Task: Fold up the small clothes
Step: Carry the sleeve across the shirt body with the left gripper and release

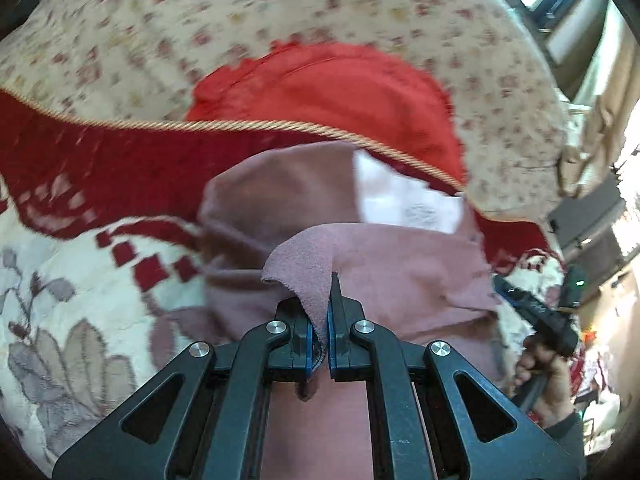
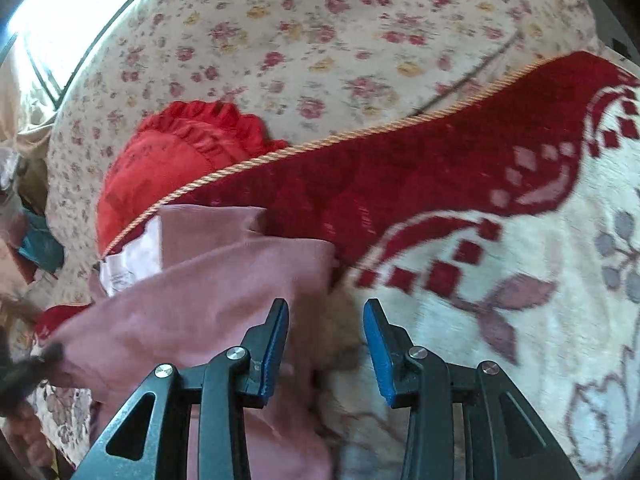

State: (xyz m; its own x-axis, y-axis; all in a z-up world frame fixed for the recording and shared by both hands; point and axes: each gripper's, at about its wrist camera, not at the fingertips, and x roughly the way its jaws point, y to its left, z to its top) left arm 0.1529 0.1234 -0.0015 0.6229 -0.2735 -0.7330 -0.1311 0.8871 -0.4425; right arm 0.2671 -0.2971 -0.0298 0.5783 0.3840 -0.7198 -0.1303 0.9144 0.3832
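A dusty pink garment [image 1: 400,264] lies on a red and cream patterned blanket [image 1: 80,264], with a white inner patch [image 1: 404,200] showing. My left gripper [image 1: 320,312] is shut on a corner of the pink garment and lifts it. In the right wrist view the pink garment [image 2: 208,280] lies at lower left. My right gripper [image 2: 326,320] is open and empty, its left finger over the garment's right edge. A red frilled garment [image 1: 340,96] lies beyond, also in the right wrist view [image 2: 176,160].
A floral cream bedsheet [image 2: 340,40] covers the far side beyond the blanket's [image 2: 520,320] rope-trimmed edge [image 1: 240,126]. Window light and furniture show at the right of the left wrist view [image 1: 592,208]. The other hand-held gripper [image 1: 532,312] shows at the right.
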